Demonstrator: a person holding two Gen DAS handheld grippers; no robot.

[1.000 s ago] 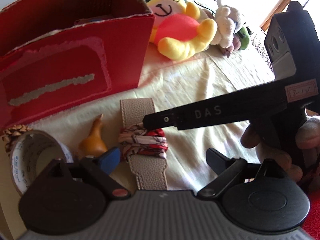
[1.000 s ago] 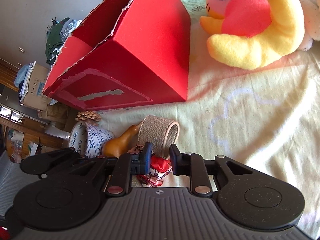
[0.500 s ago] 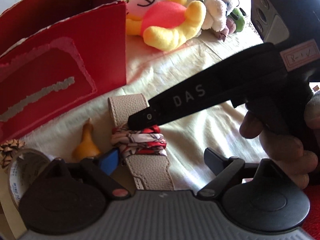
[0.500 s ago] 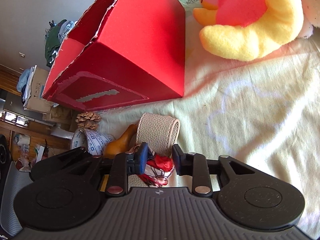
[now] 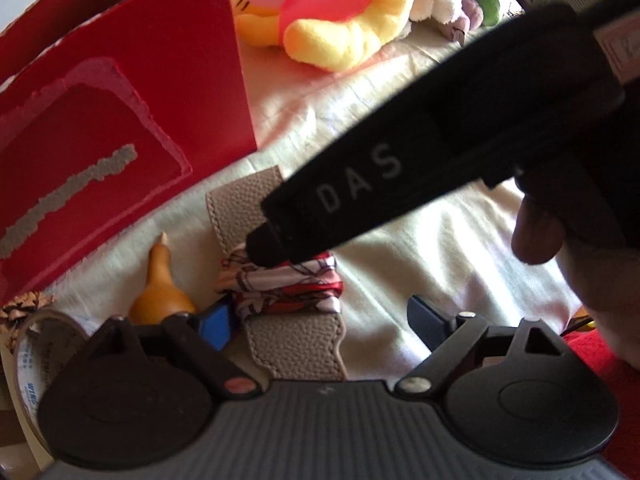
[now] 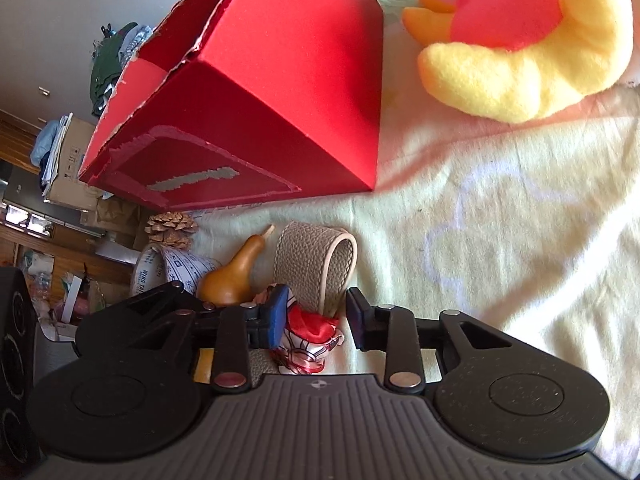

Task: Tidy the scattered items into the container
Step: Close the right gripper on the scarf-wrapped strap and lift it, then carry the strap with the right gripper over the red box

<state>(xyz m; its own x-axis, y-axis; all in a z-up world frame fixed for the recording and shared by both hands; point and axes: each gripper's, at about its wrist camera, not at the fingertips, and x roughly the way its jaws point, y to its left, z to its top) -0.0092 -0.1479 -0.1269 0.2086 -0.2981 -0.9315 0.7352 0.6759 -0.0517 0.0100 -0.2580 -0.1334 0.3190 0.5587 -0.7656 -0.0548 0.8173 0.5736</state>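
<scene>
Left wrist view: my left gripper (image 5: 320,320) is wide apart, straddling the leather strap (image 5: 296,340) with its wrapped scarf (image 5: 288,288); my right gripper's tip presses there too. Red box (image 5: 120,120) sits just behind. Risk: both grippers collide.

Right wrist view: my right gripper (image 6: 316,320) is opening, scarf (image 6: 312,328) between, not clamped. Risk: scarf unravels; gourd (image 6: 232,276) gets knocked.
</scene>
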